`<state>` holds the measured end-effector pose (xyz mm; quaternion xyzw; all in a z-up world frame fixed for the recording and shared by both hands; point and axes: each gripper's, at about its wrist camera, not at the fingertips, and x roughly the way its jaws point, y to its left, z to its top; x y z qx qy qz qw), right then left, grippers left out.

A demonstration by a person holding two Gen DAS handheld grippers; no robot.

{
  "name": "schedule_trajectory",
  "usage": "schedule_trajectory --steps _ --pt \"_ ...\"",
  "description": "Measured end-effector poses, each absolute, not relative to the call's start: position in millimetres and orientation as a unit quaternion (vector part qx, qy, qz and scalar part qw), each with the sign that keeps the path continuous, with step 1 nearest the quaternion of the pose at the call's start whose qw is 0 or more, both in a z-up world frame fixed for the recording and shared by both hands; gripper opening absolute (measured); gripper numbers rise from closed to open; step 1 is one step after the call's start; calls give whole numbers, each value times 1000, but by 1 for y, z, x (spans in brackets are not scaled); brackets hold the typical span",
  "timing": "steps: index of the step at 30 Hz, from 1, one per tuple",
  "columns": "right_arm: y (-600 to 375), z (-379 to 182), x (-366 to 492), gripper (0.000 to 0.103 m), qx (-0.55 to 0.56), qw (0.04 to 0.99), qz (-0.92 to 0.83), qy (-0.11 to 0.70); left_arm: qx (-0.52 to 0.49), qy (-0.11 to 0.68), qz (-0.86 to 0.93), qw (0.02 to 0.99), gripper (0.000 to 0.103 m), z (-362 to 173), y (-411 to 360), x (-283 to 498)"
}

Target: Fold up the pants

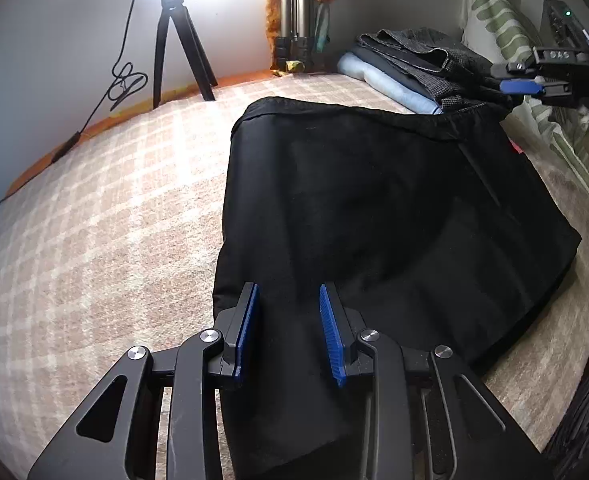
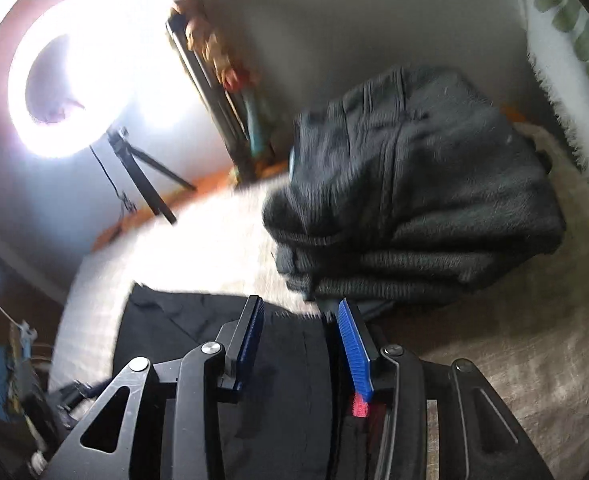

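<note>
Black pants (image 1: 374, 216) lie folded flat on the checked bedspread (image 1: 106, 216). My left gripper (image 1: 288, 300) is open, its blue pads just above the near part of the pants, with nothing held. My right gripper (image 1: 534, 84) hovers at the far right corner of the pants. In the right wrist view the right gripper (image 2: 300, 316) is open above the black pants (image 2: 286, 360), a small red tag (image 2: 360, 408) by its right finger. That view is blurred.
A stack of folded clothes (image 1: 414, 68) sits at the far right, seen close in the right wrist view (image 2: 414, 200). A small black tripod (image 1: 174, 52) with a ring light (image 2: 66, 80) and a cable stands at the back. A patterned pillow (image 1: 494, 16) leans at the right.
</note>
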<state>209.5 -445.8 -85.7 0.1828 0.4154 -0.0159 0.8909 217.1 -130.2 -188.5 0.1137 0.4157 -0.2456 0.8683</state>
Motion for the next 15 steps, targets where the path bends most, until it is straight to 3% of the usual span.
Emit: schedule_trajectory --steps 7,15 --pt "-380 -89 235 41 140 898 63 412 102 411 -250 871 29 -192 -129 215" --pt "-280 -124 296 27 100 871 156 454 45 407 -245 879 29 -180 -106 208"
